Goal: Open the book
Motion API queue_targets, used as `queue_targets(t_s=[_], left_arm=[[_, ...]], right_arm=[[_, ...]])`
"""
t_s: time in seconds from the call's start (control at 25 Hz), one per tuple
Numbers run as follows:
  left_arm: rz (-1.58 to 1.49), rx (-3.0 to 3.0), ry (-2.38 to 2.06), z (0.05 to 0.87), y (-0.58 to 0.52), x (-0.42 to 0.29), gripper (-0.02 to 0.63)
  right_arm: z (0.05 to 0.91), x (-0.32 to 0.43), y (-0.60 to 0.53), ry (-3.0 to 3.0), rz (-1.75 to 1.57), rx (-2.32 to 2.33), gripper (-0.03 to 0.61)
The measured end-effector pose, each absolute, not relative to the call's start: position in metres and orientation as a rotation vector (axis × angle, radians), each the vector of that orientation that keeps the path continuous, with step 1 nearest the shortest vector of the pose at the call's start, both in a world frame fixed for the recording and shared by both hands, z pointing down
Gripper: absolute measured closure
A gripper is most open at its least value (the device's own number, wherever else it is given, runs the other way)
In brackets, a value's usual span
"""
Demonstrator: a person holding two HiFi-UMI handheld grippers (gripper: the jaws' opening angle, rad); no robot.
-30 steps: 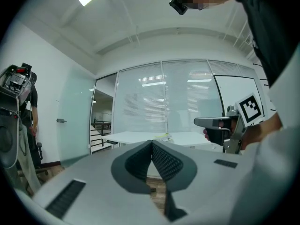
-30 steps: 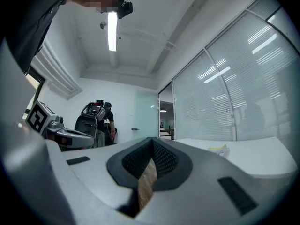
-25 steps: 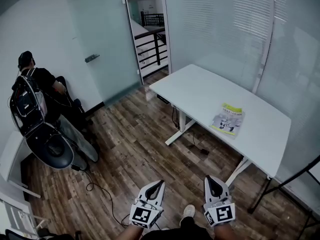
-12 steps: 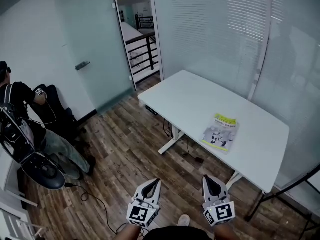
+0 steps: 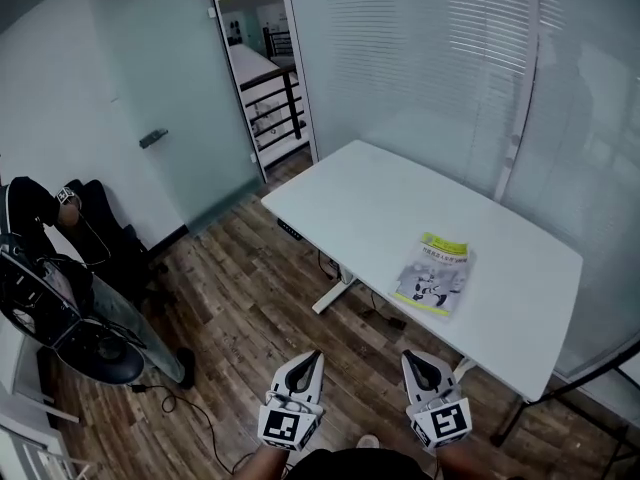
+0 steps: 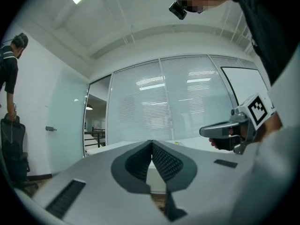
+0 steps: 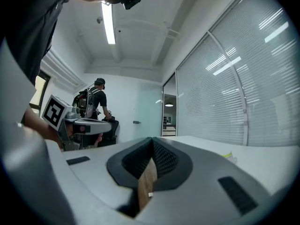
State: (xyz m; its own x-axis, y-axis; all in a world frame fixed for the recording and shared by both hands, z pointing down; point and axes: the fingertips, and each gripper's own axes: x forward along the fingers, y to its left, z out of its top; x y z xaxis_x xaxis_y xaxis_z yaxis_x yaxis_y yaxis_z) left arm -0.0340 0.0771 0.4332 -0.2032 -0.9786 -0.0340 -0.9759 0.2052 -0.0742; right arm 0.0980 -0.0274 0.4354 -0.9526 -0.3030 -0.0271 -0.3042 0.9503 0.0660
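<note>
We hold the left gripper [image 5: 313, 355] and the right gripper [image 5: 408, 357] at the frame's bottom, each clenched on nothing (tips touching). The book [image 5: 434, 274] lies closed on the white table [image 5: 360, 193], right of centre.

**Lower centre, head view:** my left gripper [image 5: 310, 360] and right gripper [image 5: 412, 360] have pale grey shells tapering to a point. The ribbed pads [image 6: 166, 163] are black, and dark slotted insets [image 6: 65, 198] mark the flanks. Each gripper carries a white marker cube [image 5: 283, 428] printed with black squares.

**Upper frame, left gripper view:** I wear a black top [image 6: 262, 27] and a small black head camera [image 6: 178, 9].
</note>
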Motion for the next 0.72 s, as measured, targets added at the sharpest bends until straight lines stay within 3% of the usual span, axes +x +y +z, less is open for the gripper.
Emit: queue_targets(t_s=[0.48, 0.72], left_arm=[[-0.032, -2.083, 2.323, 0.444, 0.010, -0.069, 0.603], [-0.054, -2.210, 2.220, 0.449, -0.046, -0.102, 0.603]], right_arm=[[0.442, 0.056, -0.072, 3.100, 0.090, -0.555, 0.574], [0.434, 0.035, -0.127, 2.979, 0.146, -0.901, 0.572]])
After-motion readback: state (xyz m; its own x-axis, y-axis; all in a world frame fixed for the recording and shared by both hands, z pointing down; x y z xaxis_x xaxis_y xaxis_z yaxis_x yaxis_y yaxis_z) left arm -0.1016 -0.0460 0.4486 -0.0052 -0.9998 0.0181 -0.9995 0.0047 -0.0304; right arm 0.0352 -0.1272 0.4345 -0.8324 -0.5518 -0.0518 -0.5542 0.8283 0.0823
